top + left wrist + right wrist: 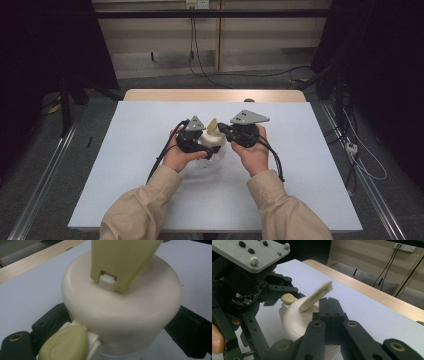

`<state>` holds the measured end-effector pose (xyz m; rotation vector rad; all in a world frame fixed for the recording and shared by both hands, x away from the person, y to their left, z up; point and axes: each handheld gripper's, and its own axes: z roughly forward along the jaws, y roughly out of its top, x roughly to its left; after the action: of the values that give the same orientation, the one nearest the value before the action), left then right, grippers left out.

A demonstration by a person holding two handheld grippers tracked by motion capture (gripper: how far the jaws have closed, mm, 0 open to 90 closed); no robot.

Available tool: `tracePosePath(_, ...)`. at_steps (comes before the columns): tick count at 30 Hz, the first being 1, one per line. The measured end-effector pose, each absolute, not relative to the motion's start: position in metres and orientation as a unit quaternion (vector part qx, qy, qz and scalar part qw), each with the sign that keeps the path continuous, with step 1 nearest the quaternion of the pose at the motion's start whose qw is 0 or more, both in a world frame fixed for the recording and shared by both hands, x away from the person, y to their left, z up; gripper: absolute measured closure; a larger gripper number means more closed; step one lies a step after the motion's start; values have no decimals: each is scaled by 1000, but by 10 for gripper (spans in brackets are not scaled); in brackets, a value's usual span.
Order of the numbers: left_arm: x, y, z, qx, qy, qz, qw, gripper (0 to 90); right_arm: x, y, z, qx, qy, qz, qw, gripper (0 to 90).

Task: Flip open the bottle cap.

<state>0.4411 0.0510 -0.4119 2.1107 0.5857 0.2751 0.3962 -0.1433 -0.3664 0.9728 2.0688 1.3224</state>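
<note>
A cream bottle lid sits near the middle of the desk, a little toward the 6 o'clock side, between two hands. The lid is round and wide, and its flat top faces up. A yellow-green flip flap stands open on top of it. The flap's long side leans up and away toward 12 o'clock in the high view. In the left gripper view a small cream hinge tab sits at the foot of the flap, and a yellow-green push button sticks out of the lid's side at about 7 o'clock. Under the lid a bit of clear container shows, but what is inside cannot be told. The left gripper comes in from 9 o'clock, and its black fingers sit on both sides of the lid and pinch it. The right gripper comes in from 3 o'clock. Its fingers are pressed together with nothing between them, and their tips rest just beside the flap, near the lid's top. The desk has lots of open white room all around, at 9, 3 and 12 o'clock. A wooden edge runs along the far side.
</note>
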Motion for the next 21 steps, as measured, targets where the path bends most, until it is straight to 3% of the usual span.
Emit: tracePosePath(21, 436, 67, -400, 845, 246, 100, 465, 100, 396, -138, -364, 355, 757, 489, 247, 900)
